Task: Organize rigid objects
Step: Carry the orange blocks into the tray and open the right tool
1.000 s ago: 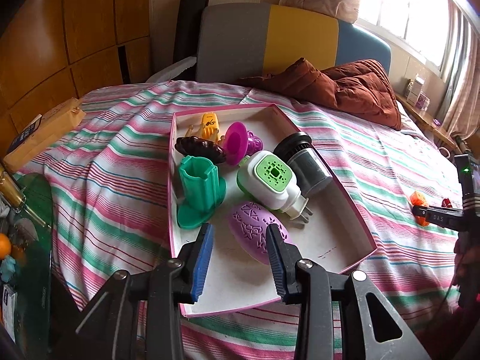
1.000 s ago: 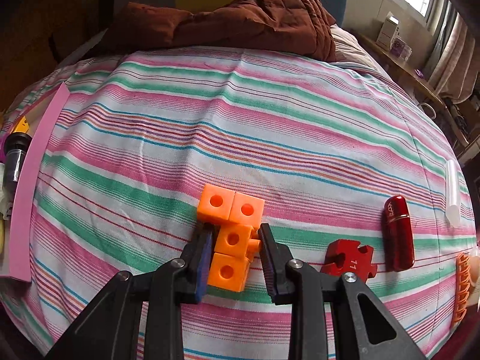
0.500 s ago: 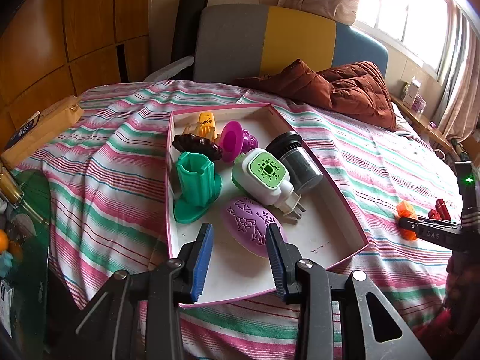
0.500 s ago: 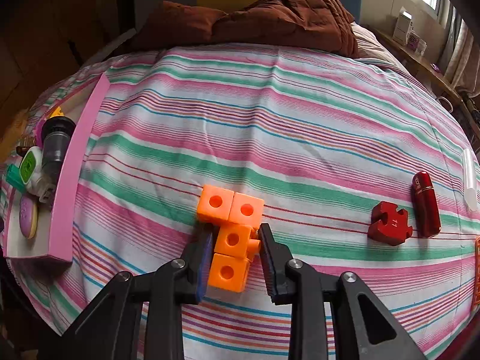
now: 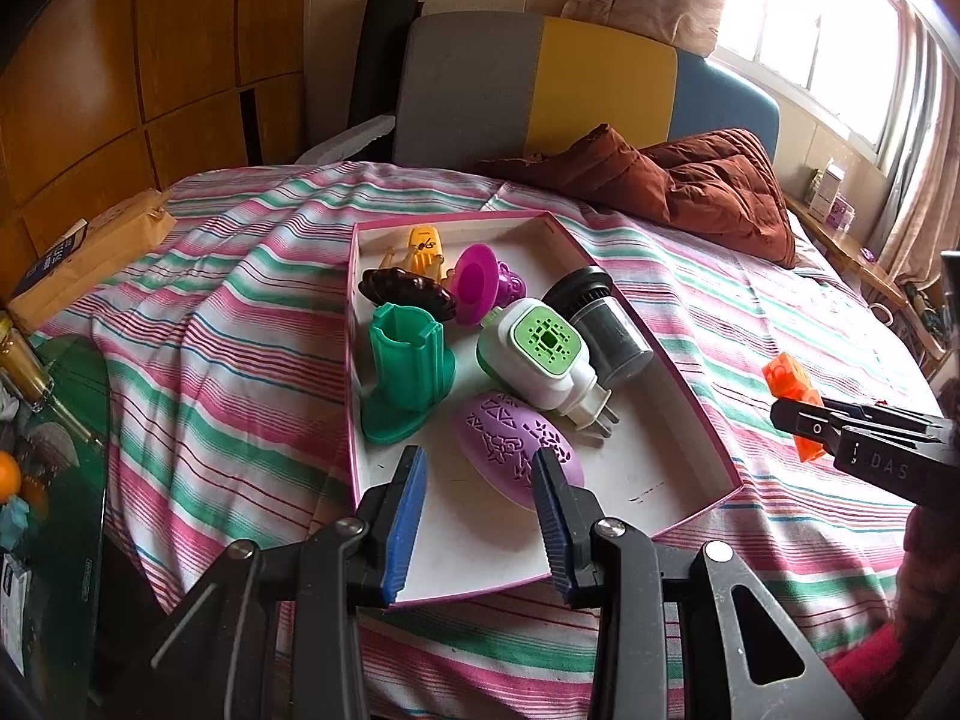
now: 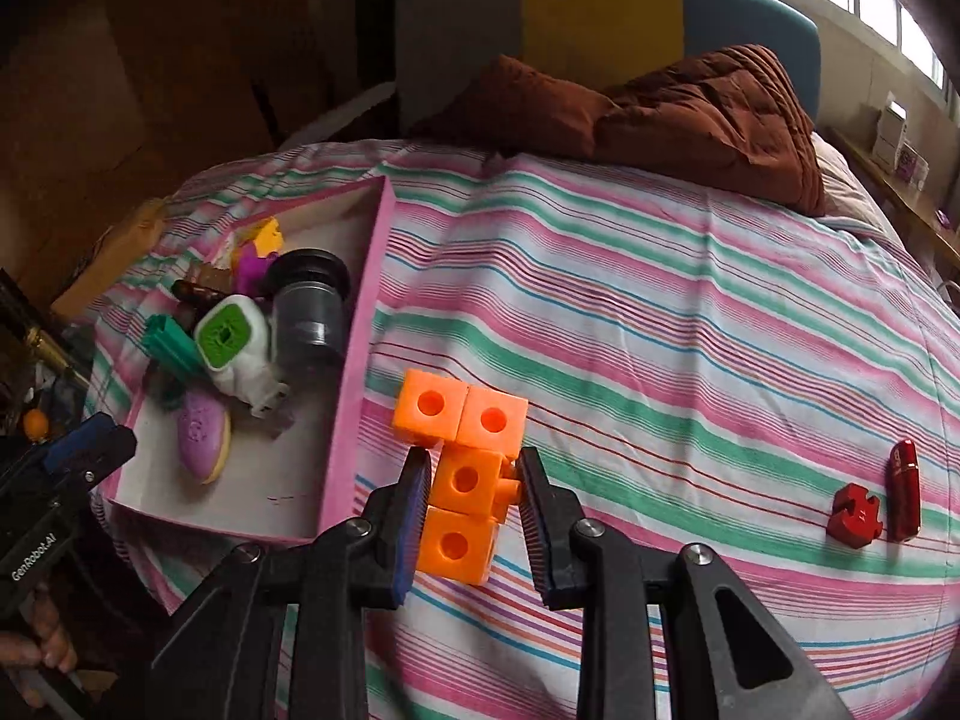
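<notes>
My right gripper (image 6: 474, 510) is shut on a cluster of orange cube blocks (image 6: 462, 420), held above the striped bedspread just right of the pink-walled box (image 6: 360, 360). From the left wrist view the same orange blocks (image 5: 789, 381) hang at the far right. My left gripper (image 5: 480, 510) hovers over the near end of the box (image 5: 654, 468), its fingers apart with nothing gripped. In the box lie a purple oval (image 5: 510, 450), a white plug-in with a green face (image 5: 540, 354), a green holder (image 5: 408, 360), a dark jar (image 5: 606, 324) and several small toys.
A red puzzle piece (image 6: 855, 510) and a red cylinder (image 6: 906, 492) lie on the bedspread at the right. A brown quilt (image 6: 690, 114) is bunched at the head of the bed. A cardboard package (image 5: 90, 246) and a glass table (image 5: 60, 420) sit at the left.
My right gripper has carried the orange blocks up off the bedspread and leftward, close to the box's right wall. The left gripper has hardly moved.
</notes>
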The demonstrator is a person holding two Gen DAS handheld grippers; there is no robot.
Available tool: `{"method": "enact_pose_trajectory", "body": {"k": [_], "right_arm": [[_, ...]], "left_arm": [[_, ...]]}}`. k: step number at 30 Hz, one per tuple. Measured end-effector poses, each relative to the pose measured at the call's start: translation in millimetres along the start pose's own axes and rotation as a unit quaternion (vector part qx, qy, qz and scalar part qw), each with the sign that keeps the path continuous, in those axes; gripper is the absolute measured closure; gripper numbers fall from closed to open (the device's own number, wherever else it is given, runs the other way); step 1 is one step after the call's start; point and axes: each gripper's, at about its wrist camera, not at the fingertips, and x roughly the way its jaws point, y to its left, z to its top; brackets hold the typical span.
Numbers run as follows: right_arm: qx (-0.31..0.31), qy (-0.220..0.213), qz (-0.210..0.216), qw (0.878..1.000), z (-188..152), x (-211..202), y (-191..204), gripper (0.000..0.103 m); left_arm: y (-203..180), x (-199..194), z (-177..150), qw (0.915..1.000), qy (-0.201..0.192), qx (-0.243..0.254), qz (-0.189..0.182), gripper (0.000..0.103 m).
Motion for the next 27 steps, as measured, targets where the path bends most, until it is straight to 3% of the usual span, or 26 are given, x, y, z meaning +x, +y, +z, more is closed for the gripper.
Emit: {"method": "enact_pose_trajectory", "body": {"k": [9, 14, 24, 27], "right_arm": [[-0.036, -0.009, 0.045, 0.998, 11, -4, 46, 0.074], [-0.07, 0.011, 0.076, 0.995, 13, 9, 77, 0.074], [-0.11, 0.085, 0.043, 0.989, 5, 65, 106, 0.078], [-0.115, 0.073, 0.036, 0.99, 4, 65, 107, 0.078]], "left_arm": [[11, -1, 0, 0.9998, -0.006, -0.017, 0.013, 0.066], [19, -3, 2, 0.9993, -0.012, -0.026, 0.024, 0.066], [27, 0, 0, 0.9991, -0.005, -0.029, 0.032, 0.066], [26, 1, 0, 0.9992, -0.004, -0.025, 0.032, 0.066]]}}
